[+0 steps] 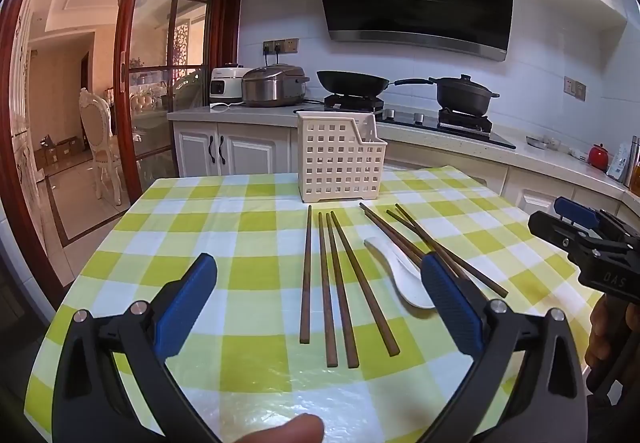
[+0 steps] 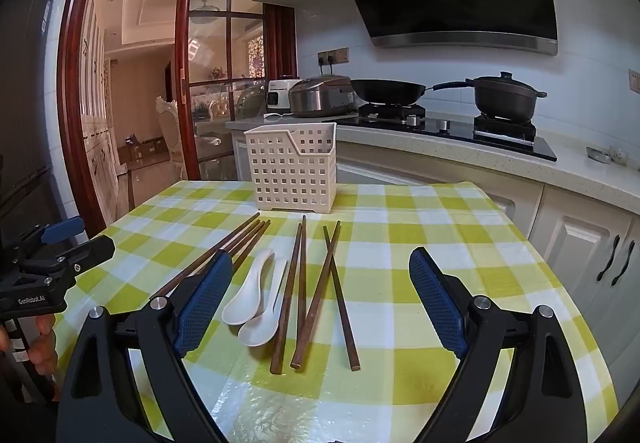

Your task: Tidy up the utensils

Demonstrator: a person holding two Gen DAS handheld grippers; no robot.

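A white perforated utensil basket (image 1: 340, 159) stands upright at the far side of the checked table; it also shows in the right wrist view (image 2: 294, 169). Several dark wooden chopsticks (image 1: 332, 283) lie in front of it, and more chopsticks (image 2: 308, 291) lie to their right. Two white ceramic spoons (image 2: 252, 299) lie side by side between the groups; one spoon (image 1: 400, 275) shows in the left wrist view. My left gripper (image 1: 318, 275) is open and empty above the left chopsticks. My right gripper (image 2: 320, 275) is open and empty above the right chopsticks and spoons.
The table carries a green and white checked cloth (image 1: 248, 227). Behind it runs a kitchen counter (image 2: 500, 151) with a stove, a wok (image 1: 352, 81), a lidded pot (image 2: 506, 93) and rice cookers (image 1: 274, 85). A glass sliding door (image 1: 160, 55) stands at the left.
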